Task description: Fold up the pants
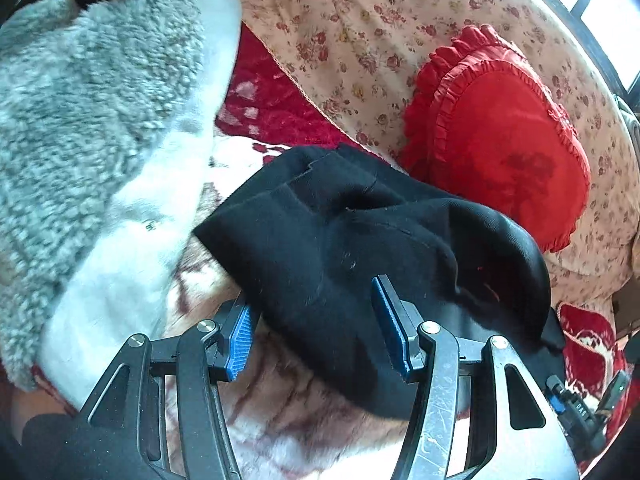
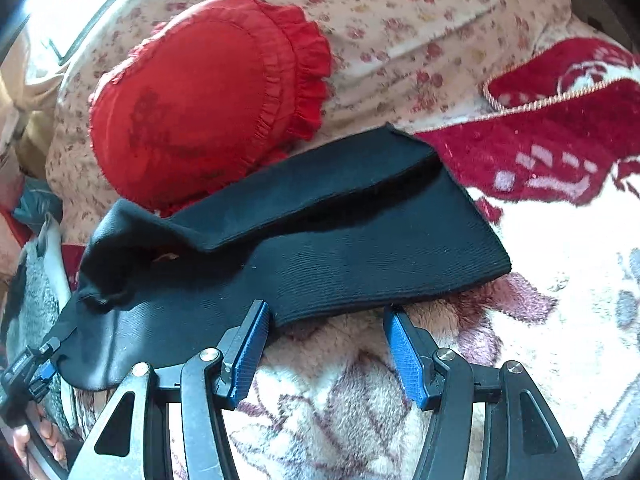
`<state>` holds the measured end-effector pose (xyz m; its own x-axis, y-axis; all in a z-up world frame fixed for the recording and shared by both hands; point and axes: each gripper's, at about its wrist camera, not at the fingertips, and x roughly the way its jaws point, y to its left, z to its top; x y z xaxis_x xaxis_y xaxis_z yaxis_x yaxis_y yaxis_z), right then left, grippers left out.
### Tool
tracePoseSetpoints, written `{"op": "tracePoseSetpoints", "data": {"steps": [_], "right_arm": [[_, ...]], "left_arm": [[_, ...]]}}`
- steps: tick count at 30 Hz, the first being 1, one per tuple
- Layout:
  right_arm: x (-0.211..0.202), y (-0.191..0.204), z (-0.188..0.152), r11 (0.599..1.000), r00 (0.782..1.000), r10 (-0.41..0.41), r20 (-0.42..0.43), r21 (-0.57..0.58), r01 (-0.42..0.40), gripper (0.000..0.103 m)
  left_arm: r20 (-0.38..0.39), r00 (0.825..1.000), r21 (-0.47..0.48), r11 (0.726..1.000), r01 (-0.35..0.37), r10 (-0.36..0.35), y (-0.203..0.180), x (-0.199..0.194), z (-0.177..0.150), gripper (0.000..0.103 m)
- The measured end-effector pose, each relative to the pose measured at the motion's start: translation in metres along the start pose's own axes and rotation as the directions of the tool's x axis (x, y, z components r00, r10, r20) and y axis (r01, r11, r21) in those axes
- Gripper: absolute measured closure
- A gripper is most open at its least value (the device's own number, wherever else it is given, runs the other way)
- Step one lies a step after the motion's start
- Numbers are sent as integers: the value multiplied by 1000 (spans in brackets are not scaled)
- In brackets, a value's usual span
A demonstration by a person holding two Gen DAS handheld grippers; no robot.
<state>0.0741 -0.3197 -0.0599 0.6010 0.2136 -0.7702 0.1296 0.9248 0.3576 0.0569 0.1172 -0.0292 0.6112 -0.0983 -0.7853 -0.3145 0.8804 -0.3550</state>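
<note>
Left wrist view: my left gripper (image 1: 316, 320) stands about half open, holding nothing, with the pants (image 1: 360, 248) bunched between and under its blue pads on the blanket (image 1: 280, 420), beside the red cushion (image 1: 500, 148). They look soft, light and floppy to me.

Right wrist view: my right gripper (image 2: 326, 340) is open and empty at the near hem. The ribbed cloth lies partly doubled; I'd pinch both layers at a corner, since one layer may slide.
</note>
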Motion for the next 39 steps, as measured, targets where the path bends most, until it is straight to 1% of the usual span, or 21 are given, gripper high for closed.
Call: {"op": "tracePoseSetpoints", "data": {"steps": [4,5,6,7,8,9,10,12,14,17,20,23,26,29,31,32,33,35,37,38,39], "right_arm": [[11,-3,4,1000,1000,11,11,19,-12,46],[13,-3,7,1000,1000,16,23,22,-17,50],[15,-3,9,1000,999,20,32,23,-21,60],[17,-4,11,999,998,36,47,27,-38,67],[18,-5,13,998,997,54,56,35,-56,82],[18,-6,14,996,995,69,67,51,-73,91],[16,-5,15,995,994,79,73,54,-83,93],[8,-1,15,996,993,84,88,30,-87,97],[-5,8,13,997,992,76,105,-9,-76,98],[-21,12,12,996,990,86,110,-28,-84,98],[-40,18,3,995,990,87,112,-49,-82,98],[-58,22,-8,995,992,77,105,-69,-70,98],[-64,21,-21,996,996,59,60,-64,-55,98],[-47,11,-36,998,999,0,-50,-55,-3,97],[-34,-2,-43,1000,991,3,-132,-1,-3,97],[-37,-7,-44,1000,991,16,-130,21,-14,95],[-42,-10,-44,1000,994,12,-113,26,-9,90],[-52,-14,-41,1000,996,-14,-86,24,16,83],[-59,-21,-37,999,997,-28,-65,36,31,81],[-61,-26,-35,998,997,-43,-60,47,46,81],[-60,-29,-31,996,997,-58,-58,57,61,80]], "left_arm": [[-19,1000,31,1000,3,-2,-7,16,2,48],[-28,1000,37,999,5,-4,-9,19,2,50],[-34,999,39,999,5,-4,-9,22,2,54],[-38,999,43,999,-1,2,-10,23,3,70],[-37,999,48,999,-8,10,-9,23,3,78],[-34,999,51,999,-13,15,-10,21,3,78],[-22,1000,51,999,-12,13,-9,18,3,85],[-2,1000,54,998,-12,12,-8,10,4,86],[15,1000,54,999,-1,0,-7,0,5,87],[28,999,55,998,24,-25,-3,-15,5,87],[28,999,74,997,35,-37,0,-31,-2,87],[8,1000,90,996,13,-14,7,-40,-12,87],[-56,998,81,997,-18,23,18,-30,-21,87],[-134,989,78,995,-56,67,24,-15,-31,86],[-128,989,83,995,-58,68,25,-17,-32,84],[-116,990,92,994,-66,76,24,-21,-31,83],[-108,991,99,993,-70,81,23,-25,-30,82],[-100,992,105,992,-62,73,23,-32,-29,82],[-91,993,114,991,-63,73,25,-38,-29,82],[-86,993,121,990,-68,78,24,-40,-31,79],[-77,993,128,989,-78,88,24,-42,-32,78]]}}
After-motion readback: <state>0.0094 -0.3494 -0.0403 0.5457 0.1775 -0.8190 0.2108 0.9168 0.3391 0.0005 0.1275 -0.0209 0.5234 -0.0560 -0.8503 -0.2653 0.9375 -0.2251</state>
